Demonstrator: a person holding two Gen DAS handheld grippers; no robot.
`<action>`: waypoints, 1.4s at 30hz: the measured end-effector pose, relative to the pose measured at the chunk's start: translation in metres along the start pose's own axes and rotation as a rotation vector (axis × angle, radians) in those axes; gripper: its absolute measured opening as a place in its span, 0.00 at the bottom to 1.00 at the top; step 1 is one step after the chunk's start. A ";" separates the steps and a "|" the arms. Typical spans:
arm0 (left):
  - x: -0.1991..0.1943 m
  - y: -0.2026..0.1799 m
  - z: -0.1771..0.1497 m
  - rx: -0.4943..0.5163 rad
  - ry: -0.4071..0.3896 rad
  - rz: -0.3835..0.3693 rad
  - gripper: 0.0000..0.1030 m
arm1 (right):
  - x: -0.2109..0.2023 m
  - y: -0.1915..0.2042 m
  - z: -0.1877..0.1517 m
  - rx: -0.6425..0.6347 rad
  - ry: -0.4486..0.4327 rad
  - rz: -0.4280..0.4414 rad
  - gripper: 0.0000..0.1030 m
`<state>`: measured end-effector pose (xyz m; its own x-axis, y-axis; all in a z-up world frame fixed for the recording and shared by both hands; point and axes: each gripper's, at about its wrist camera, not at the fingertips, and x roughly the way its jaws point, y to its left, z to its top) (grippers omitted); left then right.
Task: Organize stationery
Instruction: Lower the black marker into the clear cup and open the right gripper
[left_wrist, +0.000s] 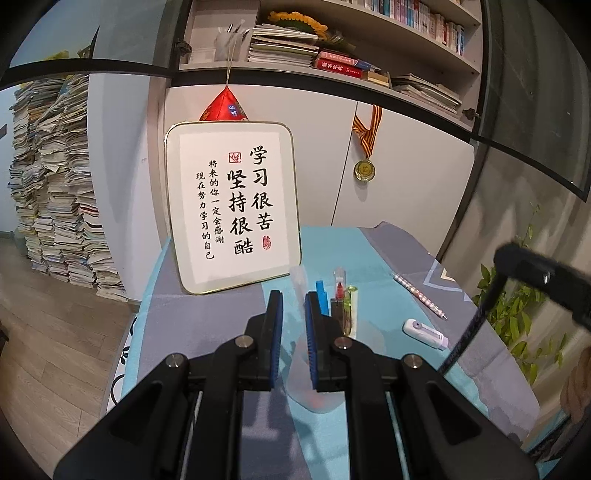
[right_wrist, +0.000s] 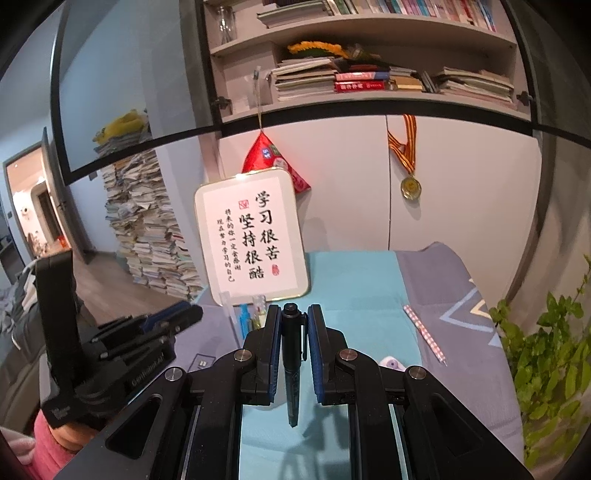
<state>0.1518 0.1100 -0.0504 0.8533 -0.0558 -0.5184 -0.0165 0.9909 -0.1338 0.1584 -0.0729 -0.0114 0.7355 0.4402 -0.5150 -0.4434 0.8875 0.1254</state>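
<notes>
My left gripper (left_wrist: 293, 306) is shut on the edge of a clear plastic pouch (left_wrist: 301, 369) that hangs between its blue pads above the table. A blue pen (left_wrist: 322, 295), a red pen (left_wrist: 339, 286) and a green highlighter (left_wrist: 351, 302) stick up from the pouch just right of the fingers. My right gripper (right_wrist: 293, 314) is shut on a black pen (right_wrist: 293, 354), cap end forward, its length running back between the jaws. That black pen (left_wrist: 467, 332) also shows at the right of the left wrist view. The left gripper (right_wrist: 184, 315) sits to the left in the right wrist view.
A pink checked pencil (left_wrist: 419, 295) and a white correction tape (left_wrist: 424, 330) lie on the blue and grey cloth (right_wrist: 354, 280) to the right. A framed calligraphy sign (left_wrist: 232, 206) leans against the cabinet behind. A green plant (right_wrist: 546, 354) stands at the right; paper stacks (left_wrist: 55, 184) fill the left floor.
</notes>
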 end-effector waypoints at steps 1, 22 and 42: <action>-0.001 0.001 -0.002 0.000 0.002 0.000 0.10 | 0.000 0.002 0.002 -0.005 -0.006 0.002 0.15; -0.014 0.017 -0.032 0.017 0.030 0.072 0.13 | 0.024 0.043 0.027 -0.083 -0.050 0.038 0.15; -0.001 0.020 -0.045 0.009 0.091 0.058 0.13 | 0.050 0.038 0.019 -0.089 0.006 0.016 0.15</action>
<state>0.1271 0.1246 -0.0909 0.8004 -0.0092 -0.5994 -0.0588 0.9939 -0.0938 0.1883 -0.0147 -0.0165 0.7250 0.4529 -0.5189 -0.4988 0.8648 0.0579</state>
